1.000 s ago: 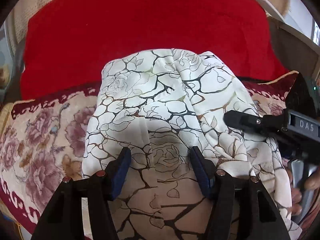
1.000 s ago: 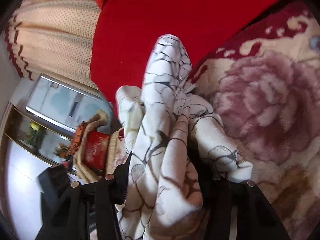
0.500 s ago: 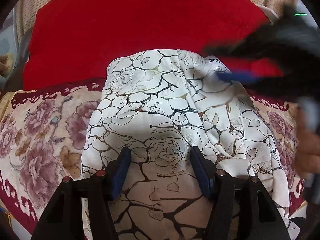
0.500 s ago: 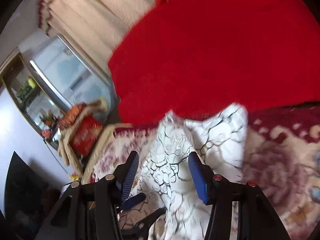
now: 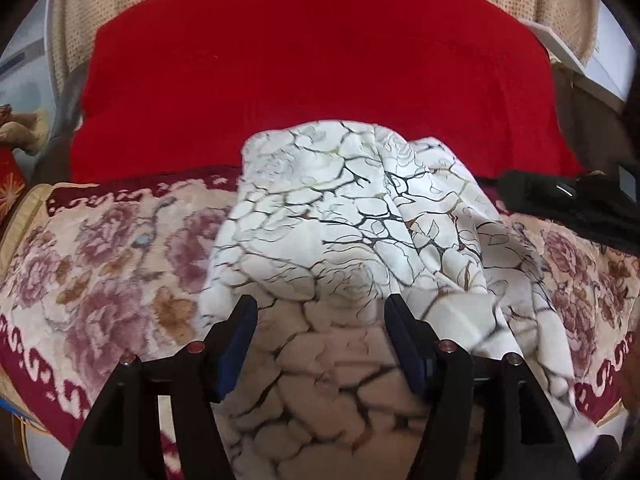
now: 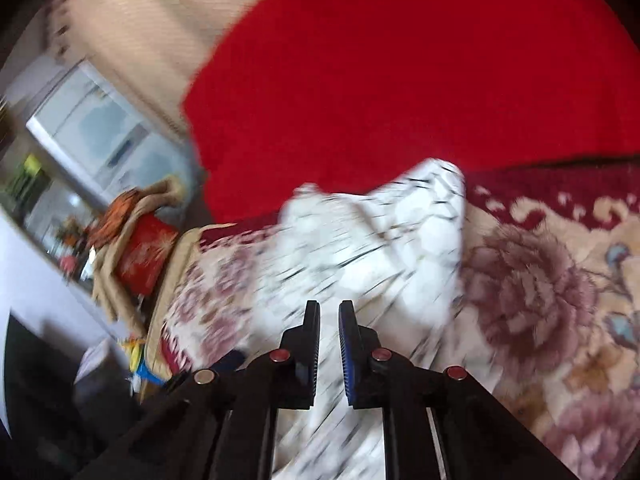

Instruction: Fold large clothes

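White patterned garment (image 5: 352,216) lies bunched on floral blanket (image 5: 100,272).

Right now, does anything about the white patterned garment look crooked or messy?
Yes: the white patterned garment lies bunched and creased on the floral blanket, its far end rumpled against the red cushion, not a flat fold.

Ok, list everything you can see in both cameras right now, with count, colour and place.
garment: one, white with black crackle print, lying on the blanket, far edge against the cushion
blanket: one, cream with mauve flowers, maroon border, under the garment
cushion: one, red, behind the garment
curtain: one, beige, behind the cushion
small pillow: one, red, far left in the right view
left gripper: black with blue pads, jaws opening, over the garment
right gripper: black with blue pads, jaws closing, nothing between them, above the garment
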Motion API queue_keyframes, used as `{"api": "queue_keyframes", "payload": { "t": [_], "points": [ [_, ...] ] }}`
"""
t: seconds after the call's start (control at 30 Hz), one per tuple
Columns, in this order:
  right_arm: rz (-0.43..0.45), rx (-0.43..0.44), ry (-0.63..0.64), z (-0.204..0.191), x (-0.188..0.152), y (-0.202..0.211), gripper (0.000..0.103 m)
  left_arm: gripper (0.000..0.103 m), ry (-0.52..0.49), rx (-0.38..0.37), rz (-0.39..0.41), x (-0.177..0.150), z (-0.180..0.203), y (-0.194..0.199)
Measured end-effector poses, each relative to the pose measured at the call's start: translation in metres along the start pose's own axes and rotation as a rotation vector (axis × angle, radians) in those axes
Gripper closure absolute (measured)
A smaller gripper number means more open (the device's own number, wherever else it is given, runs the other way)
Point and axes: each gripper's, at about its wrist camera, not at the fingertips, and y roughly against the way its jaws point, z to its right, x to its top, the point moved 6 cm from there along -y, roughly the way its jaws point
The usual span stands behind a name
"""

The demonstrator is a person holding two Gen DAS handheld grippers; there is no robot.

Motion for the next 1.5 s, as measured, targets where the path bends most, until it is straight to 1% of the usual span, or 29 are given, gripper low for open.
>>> {"api": "queue_keyframes", "payload": {
  "t": [0.07, 0.1, 0.17, 0.2, 0.27, 0.3, 0.37, 0.4, 0.43, 0.5, 0.53, 0.57, 0.6, 0.7, 0.77, 0.8, 0.83, 0.87, 0.9, 0.93, 0.97, 1.0, 1.03, 1.1, 1.23, 1.37, 1.43, 1.5],
  "points": [
    [0.016, -0.019, 0.057, -0.02, -0.01, 0.017, 0.09, 0.034, -0.005, 0.014, 0.021, 0.0, -0.004, 0.014],
    [0.019, -0.026, 0.084, -0.039, -0.014, 0.018, 0.09, 0.032, -0.011, 0.028, 0.035, 0.0, -0.006, 0.021],
    [0.009, -0.024, 0.114, -0.054, -0.03, 0.026, 0.09, 0.031, -0.031, 0.087, 0.073, -0.001, -0.013, 0.038],
    [0.001, -0.033, 0.12, -0.063, -0.037, 0.02, 0.09, 0.03, -0.04, 0.123, 0.094, -0.003, -0.018, 0.047],
    [-0.026, -0.071, 0.123, -0.06, -0.057, 0.015, 0.09, 0.03, -0.034, 0.178, 0.12, -0.01, -0.027, 0.064],
    [-0.057, -0.087, 0.116, -0.059, -0.069, 0.007, 0.091, 0.03, -0.024, 0.193, 0.126, -0.013, -0.031, 0.07],
    [-0.122, -0.18, 0.134, -0.047, -0.092, -0.015, 0.09, 0.03, 0.008, 0.205, 0.125, -0.02, -0.04, 0.081],
    [-0.144, -0.258, 0.166, -0.042, -0.102, -0.024, 0.092, 0.03, 0.021, 0.206, 0.124, -0.023, -0.043, 0.088],
    [-0.138, -0.285, 0.186, -0.042, -0.107, -0.025, 0.092, 0.03, 0.028, 0.211, 0.129, -0.024, -0.047, 0.092],
    [-0.123, -0.29, 0.193, -0.05, -0.106, -0.014, 0.092, 0.03, 0.033, 0.238, 0.151, -0.027, -0.052, 0.11],
    [-0.114, -0.285, 0.179, -0.056, -0.103, -0.004, 0.092, 0.027, 0.031, 0.255, 0.163, -0.027, -0.053, 0.12],
    [-0.098, -0.28, 0.171, -0.061, -0.101, 0.005, 0.092, 0.02, 0.03, 0.265, 0.174, -0.027, -0.053, 0.126],
    [-0.061, -0.273, 0.174, -0.071, -0.099, 0.022, 0.092, 0.016, 0.026, 0.279, 0.194, -0.026, -0.052, 0.136],
    [0.03, -0.271, 0.208, -0.095, -0.098, 0.061, 0.092, 0.015, 0.01, 0.317, 0.251, -0.024, -0.045, 0.164],
    [0.095, -0.286, 0.235, -0.112, -0.103, 0.088, 0.089, 0.015, -0.005, 0.316, 0.273, -0.023, -0.04, 0.183],
    [0.127, -0.297, 0.245, -0.12, -0.108, 0.105, 0.081, 0.015, -0.013, 0.319, 0.284, -0.022, -0.037, 0.192],
    [0.147, -0.312, 0.245, -0.125, -0.109, 0.116, 0.064, 0.015, -0.024, 0.323, 0.3, -0.022, -0.034, 0.204],
    [0.162, -0.319, 0.242, -0.129, -0.108, 0.124, 0.045, 0.015, -0.03, 0.324, 0.311, -0.022, -0.032, 0.211],
    [0.199, -0.313, 0.236, -0.135, -0.112, 0.14, 0.019, 0.014, -0.037, 0.323, 0.325, -0.022, -0.03, 0.221],
    [0.245, -0.307, 0.235, -0.14, -0.115, 0.155, 0.015, 0.011, -0.04, 0.322, 0.336, -0.021, -0.029, 0.228],
    [0.282, -0.318, 0.241, -0.144, -0.118, 0.169, 0.015, 0.004, -0.04, 0.318, 0.352, -0.021, -0.027, 0.238],
    [0.301, -0.339, 0.254, -0.148, -0.12, 0.179, 0.015, 0.0, -0.036, 0.313, 0.374, -0.022, -0.026, 0.249],
    [0.314, -0.368, 0.267, -0.154, -0.124, 0.189, 0.015, 0.0, -0.032, 0.308, 0.4, -0.023, -0.025, 0.261],
    [0.332, -0.394, 0.272, -0.16, -0.128, 0.202, 0.015, 0.0, -0.031, 0.299, 0.435, -0.024, -0.023, 0.28],
    [0.353, -0.454, 0.269, -0.174, -0.137, 0.224, 0.015, 0.0, -0.046, 0.291, 0.459, -0.027, -0.018, 0.307],
    [0.373, -0.467, 0.268, -0.186, -0.142, 0.234, 0.015, 0.0, -0.058, 0.321, 0.476, -0.031, -0.016, 0.323],
    [0.38, -0.471, 0.27, -0.193, -0.144, 0.237, 0.015, 0.0, -0.052, 0.301, 0.479, -0.033, -0.017, 0.33],
    [0.376, -0.465, 0.266, -0.198, -0.147, 0.238, 0.015, 0.0, -0.046, 0.298, 0.484, -0.035, -0.017, 0.336]
  ]
}}
